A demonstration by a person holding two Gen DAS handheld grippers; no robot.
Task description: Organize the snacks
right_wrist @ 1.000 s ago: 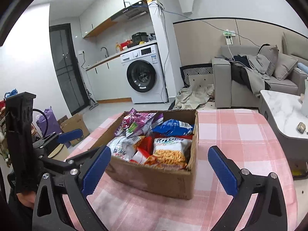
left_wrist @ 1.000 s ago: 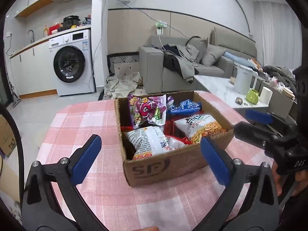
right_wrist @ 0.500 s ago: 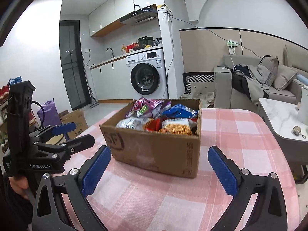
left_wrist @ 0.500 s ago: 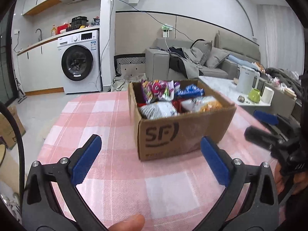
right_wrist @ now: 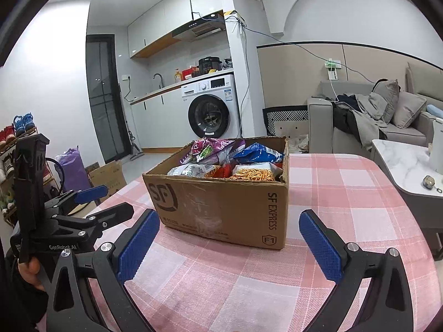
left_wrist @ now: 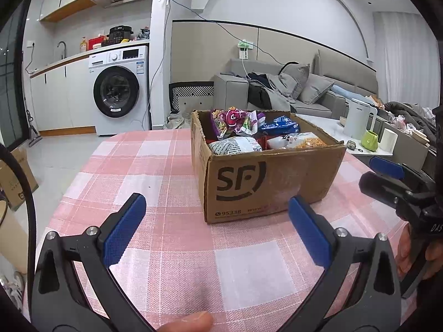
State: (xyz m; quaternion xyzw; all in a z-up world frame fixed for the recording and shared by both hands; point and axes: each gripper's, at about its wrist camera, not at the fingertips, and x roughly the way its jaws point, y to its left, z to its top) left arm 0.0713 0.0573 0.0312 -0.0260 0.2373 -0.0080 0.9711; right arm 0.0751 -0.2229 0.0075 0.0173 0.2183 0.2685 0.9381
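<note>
A brown SF cardboard box stands on the pink checked tablecloth. Several snack bags fill it: a purple bag, a blue bag, a white bag and an orange noodle-snack bag. My left gripper is open, low over the cloth just short of the box's front. My right gripper is open too, near the box's corner. Each gripper shows at the side of the other's view, held in a hand.
A washing machine and kitchen counter stand behind the table. A grey sofa with clothes is at the back right. A marble side table carries a white kettle and a green cup. A cardboard box sits on the floor.
Both grippers have dropped from above the box to near table height and pulled back a little. I now see the box's side walls rather than down into it. Both stayed open.
</note>
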